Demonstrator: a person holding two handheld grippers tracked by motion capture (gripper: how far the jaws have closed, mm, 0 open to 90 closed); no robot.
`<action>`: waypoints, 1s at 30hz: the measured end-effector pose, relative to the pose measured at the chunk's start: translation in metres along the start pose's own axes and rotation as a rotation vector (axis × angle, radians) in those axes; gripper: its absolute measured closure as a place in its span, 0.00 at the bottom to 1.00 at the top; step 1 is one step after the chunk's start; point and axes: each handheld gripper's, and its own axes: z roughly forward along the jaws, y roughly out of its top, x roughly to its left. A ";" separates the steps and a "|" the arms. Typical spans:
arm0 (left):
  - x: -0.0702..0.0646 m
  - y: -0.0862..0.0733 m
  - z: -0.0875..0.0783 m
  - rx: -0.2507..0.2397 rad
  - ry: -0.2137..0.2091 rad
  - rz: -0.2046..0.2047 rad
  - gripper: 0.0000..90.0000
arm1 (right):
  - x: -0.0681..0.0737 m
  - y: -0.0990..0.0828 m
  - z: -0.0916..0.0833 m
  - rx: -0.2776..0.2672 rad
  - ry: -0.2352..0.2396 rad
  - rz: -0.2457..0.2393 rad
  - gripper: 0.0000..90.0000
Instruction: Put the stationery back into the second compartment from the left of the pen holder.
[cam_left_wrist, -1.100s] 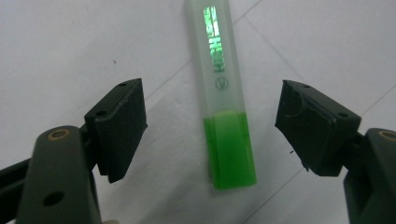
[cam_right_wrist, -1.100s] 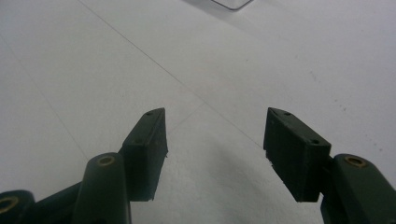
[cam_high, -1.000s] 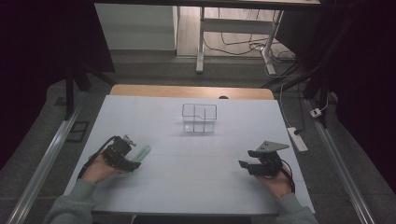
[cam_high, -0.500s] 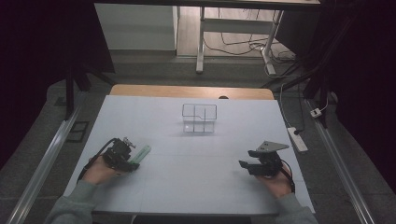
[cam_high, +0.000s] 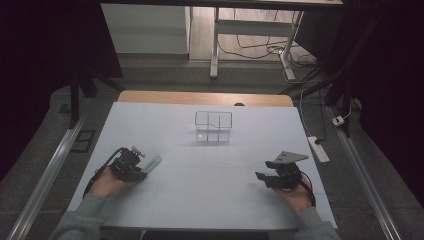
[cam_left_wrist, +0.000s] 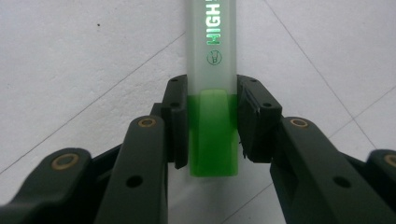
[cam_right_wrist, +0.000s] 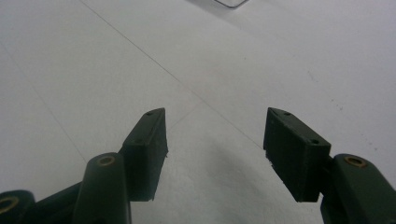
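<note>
A pale highlighter with a green end (cam_left_wrist: 212, 46) lies flat on the white table (cam_high: 200, 200). My left gripper (cam_left_wrist: 212, 121) is shut on its green end, one pad pressed on each side. In the high view the left gripper (cam_high: 136, 169) sits at the table's front left, and the highlighter (cam_high: 152, 163) points out to the right and away. My right gripper (cam_high: 262, 170) rests at the front right, open, with nothing between its jaws. Its own view has the right gripper (cam_right_wrist: 215, 135) wide apart over bare table.
A clear plastic box with compartments (cam_high: 213, 126) stands at the middle back of the table; its corner (cam_right_wrist: 231, 3) peeks in at the top of the right gripper view. A white power strip (cam_high: 318, 149) lies on the floor off the right edge.
My left gripper with the highlighter has shifted slightly and settled lower toward the table. The right gripper has not moved.
</note>
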 end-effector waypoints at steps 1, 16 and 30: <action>0.000 0.000 0.000 0.000 0.001 0.002 0.74 | 0.000 0.000 0.000 0.002 -0.001 -0.001 0.43; 0.002 -0.004 -0.007 -0.071 0.013 0.057 0.74 | -0.002 0.000 -0.003 -0.015 -0.008 0.004 0.43; -0.009 0.002 -0.032 -0.235 -0.012 0.162 0.74 | -0.001 0.002 -0.004 -0.025 -0.007 -0.003 0.43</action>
